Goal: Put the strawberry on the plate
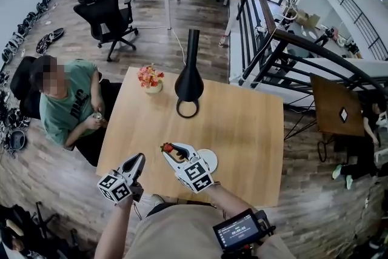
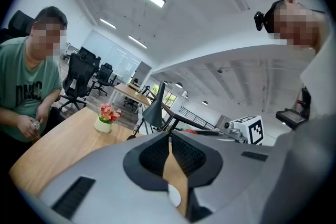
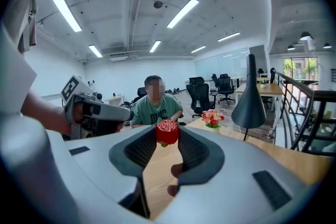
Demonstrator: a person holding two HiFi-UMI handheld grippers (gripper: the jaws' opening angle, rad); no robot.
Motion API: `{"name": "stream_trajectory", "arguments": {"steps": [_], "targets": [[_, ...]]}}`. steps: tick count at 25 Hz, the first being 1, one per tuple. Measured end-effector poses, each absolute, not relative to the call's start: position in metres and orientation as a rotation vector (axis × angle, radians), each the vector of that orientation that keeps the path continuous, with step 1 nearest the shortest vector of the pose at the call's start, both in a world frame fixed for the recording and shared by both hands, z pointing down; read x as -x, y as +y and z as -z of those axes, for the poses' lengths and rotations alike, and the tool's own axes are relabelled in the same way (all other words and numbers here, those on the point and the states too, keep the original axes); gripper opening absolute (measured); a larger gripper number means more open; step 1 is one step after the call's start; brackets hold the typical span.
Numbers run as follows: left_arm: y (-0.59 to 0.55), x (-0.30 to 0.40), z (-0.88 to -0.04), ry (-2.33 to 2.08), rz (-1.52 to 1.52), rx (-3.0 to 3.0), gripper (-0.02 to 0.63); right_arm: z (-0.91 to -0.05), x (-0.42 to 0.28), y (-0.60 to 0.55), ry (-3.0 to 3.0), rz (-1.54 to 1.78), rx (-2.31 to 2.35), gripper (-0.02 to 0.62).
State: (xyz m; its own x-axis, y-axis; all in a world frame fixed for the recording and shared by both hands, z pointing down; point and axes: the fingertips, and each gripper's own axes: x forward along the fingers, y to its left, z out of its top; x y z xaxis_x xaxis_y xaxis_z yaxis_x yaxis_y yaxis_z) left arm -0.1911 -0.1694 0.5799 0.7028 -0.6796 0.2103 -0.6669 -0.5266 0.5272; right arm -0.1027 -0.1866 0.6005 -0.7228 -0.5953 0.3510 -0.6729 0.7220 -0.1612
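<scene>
Holds strawberry point(image 3: 167, 132) pinched at the tips of right tool point(image 1: 170, 150), jaws narrowed to the fruit's width. Lifts it clear of the surface point(image 1: 242, 124), just beside the plate point(image 1: 209, 161), not on it. Has left tool point(image 1: 138, 159) near, lower left in the head view, jaws closed together, nothing between. Faces lamp point(image 1: 189, 79) and flowers point(image 1: 150, 77) farther along.

The right gripper point(image 1: 173, 151) holds a strawberry point(image 1: 167, 147) over the wooden tabletop point(image 1: 242, 124). A white plate point(image 1: 210, 161) lies just beside it.
</scene>
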Motion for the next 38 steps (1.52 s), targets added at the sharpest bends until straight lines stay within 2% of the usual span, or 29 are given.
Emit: {"name": "stream_trajectory", "arguments": {"steps": [14,30,38], "targets": [[-0.176,0.174,-0.549,-0.876,0.068,-2.43,0.005,-0.518,0.048,-0.171,-2.705,-0.399,-1.239,0.133],[-0.174,0.107,-0.548,-0.724,-0.022,-2.534,0.003,-0.5,-0.061,-0.17,-2.639,-0.418,-1.483,0.133],[-0.174,0.086,-0.558,-0.718,-0.064,-2.521,0.003,-0.504,-0.089,-0.176,-2.637,-0.384,-1.458,0.133]]}}
